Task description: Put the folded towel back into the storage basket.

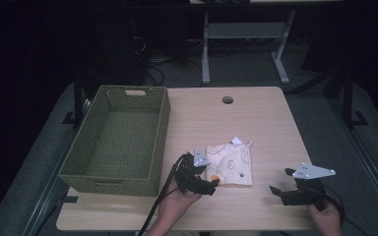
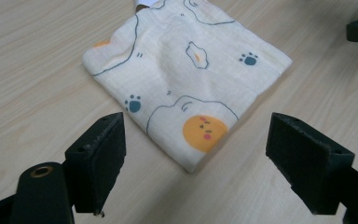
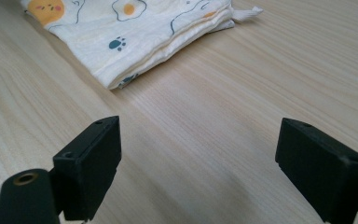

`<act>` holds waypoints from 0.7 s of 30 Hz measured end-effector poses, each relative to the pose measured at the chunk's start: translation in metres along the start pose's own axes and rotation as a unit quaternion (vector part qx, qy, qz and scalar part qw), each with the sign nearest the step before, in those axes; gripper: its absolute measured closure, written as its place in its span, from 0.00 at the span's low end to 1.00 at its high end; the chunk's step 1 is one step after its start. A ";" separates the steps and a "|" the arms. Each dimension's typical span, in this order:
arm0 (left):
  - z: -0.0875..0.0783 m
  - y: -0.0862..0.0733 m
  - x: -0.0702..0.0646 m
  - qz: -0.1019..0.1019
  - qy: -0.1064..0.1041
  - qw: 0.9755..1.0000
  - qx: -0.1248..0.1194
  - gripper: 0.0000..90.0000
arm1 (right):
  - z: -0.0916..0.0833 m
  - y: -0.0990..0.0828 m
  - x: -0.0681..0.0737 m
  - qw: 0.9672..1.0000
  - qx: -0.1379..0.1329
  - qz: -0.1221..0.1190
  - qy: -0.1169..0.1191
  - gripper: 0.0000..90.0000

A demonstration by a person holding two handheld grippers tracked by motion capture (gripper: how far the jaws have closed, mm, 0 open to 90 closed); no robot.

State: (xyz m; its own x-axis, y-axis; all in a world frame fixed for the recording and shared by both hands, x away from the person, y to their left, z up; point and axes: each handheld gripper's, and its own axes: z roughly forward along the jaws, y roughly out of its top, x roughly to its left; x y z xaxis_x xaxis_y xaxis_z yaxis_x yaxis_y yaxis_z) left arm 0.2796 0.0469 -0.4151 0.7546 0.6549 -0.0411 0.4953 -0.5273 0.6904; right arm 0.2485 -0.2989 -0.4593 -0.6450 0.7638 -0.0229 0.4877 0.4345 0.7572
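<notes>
Cream cotton, printed with fried eggs, blue paw marks and an orange round face, makes up the folded cloth (image 1: 229,164) that lies flat on the pale wooden worktop (image 1: 256,118). In the left gripper view the cloth (image 2: 186,84) sits just ahead of the left gripper (image 2: 196,154), with its nearest corner, the one with the orange face, pointing in between the two black jaws. Those jaws stand wide apart and hold nothing; the corner lies on the wood just short of them, not touching either one. From the high view the left gripper (image 1: 207,183) sits at the near left corner of the cloth, held in a hand (image 1: 177,201) that comes up from the near edge of the worktop.

In the high view the right gripper (image 1: 281,183) is off to the right of the cloth, well apart from it, with bare wood between. In its own view the right gripper (image 3: 198,163) is spread wide and empty, and the cloth (image 3: 135,37) lies ahead and to the left of its jaws, its stacked folded edges facing them and a small tag of fabric sticking out at the far end.

A green woven basket (image 1: 157,147) stands on the worktop to the left of the left gripper, close beside it.
</notes>
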 end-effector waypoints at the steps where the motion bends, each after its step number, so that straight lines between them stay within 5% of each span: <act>1: 0.000 0.000 0.000 0.000 0.000 1.000 0.000 0.23 | 0.000 0.000 0.000 1.000 0.000 0.000 0.000 0.15; 21: 0.036 0.034 0.006 0.007 0.007 1.000 0.022 0.23 | 0.001 0.000 0.000 1.000 0.003 0.002 0.002 0.15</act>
State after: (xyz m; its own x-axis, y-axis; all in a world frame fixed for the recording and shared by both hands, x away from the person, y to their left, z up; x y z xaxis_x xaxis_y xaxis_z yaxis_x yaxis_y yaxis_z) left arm 0.3167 0.0135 -0.4183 0.7552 0.6551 -0.0220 0.5044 -0.5594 0.6578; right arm 0.2495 -0.2985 -0.4604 -0.6455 0.7636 -0.0169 0.4942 0.4344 0.7530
